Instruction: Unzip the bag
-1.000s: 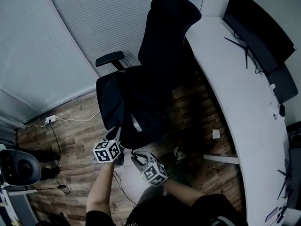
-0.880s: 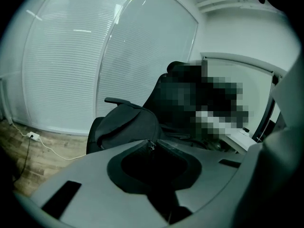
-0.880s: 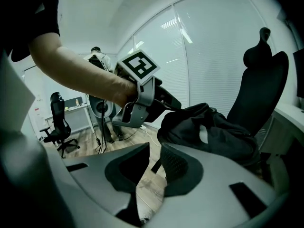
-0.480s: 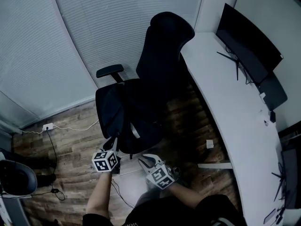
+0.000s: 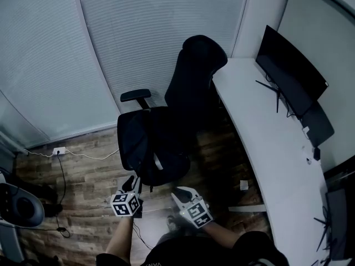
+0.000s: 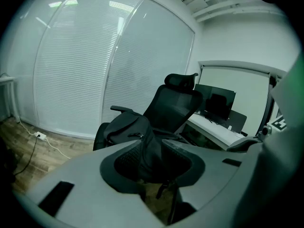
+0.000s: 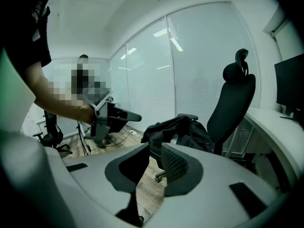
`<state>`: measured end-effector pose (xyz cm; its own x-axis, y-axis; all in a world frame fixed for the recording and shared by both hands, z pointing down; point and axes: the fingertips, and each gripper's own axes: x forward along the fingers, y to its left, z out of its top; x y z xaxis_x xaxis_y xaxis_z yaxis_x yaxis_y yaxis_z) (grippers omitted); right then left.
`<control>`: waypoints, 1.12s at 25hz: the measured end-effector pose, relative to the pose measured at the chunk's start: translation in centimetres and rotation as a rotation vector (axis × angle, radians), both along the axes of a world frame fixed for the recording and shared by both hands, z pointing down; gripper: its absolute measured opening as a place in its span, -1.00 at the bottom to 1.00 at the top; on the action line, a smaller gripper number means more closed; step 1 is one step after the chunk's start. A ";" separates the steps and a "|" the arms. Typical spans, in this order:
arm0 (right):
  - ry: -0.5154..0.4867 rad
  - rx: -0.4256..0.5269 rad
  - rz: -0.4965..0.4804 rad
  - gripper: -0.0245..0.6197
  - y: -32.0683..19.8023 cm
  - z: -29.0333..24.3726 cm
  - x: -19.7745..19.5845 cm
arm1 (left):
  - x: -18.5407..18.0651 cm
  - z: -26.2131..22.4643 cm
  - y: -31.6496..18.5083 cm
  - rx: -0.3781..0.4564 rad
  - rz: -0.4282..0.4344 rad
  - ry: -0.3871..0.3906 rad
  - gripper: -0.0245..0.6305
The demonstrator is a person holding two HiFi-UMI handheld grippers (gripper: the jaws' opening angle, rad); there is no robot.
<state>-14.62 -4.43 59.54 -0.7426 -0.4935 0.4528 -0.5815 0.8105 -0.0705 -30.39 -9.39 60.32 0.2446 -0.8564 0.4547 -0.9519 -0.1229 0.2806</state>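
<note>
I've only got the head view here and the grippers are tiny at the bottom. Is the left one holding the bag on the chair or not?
Observer: No. In the left gripper view, the left gripper has its jaws apart and opening, gripping nothing. The bag lies beyond them.
Operator: And the right one?
Observer: The right gripper shows a narrow gap with only floor visible through it. Nothing is held.
Operator: Is the bag lined up with either?
Observer: With the left. The bag shows through its gap, slumped on the seat of the chair.
</note>
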 end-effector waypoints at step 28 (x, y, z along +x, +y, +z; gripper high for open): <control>-0.131 0.118 0.031 -0.75 7.3 -8.0 16.0 | 12.2 -6.6 16.9 0.174 -0.121 -0.112 -0.38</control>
<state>1.36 2.82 51.51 -0.7752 -0.5609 0.2905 -0.5982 0.7996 -0.0526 -18.16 7.46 53.74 0.0913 -0.9443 0.3161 -0.9867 -0.0429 0.1567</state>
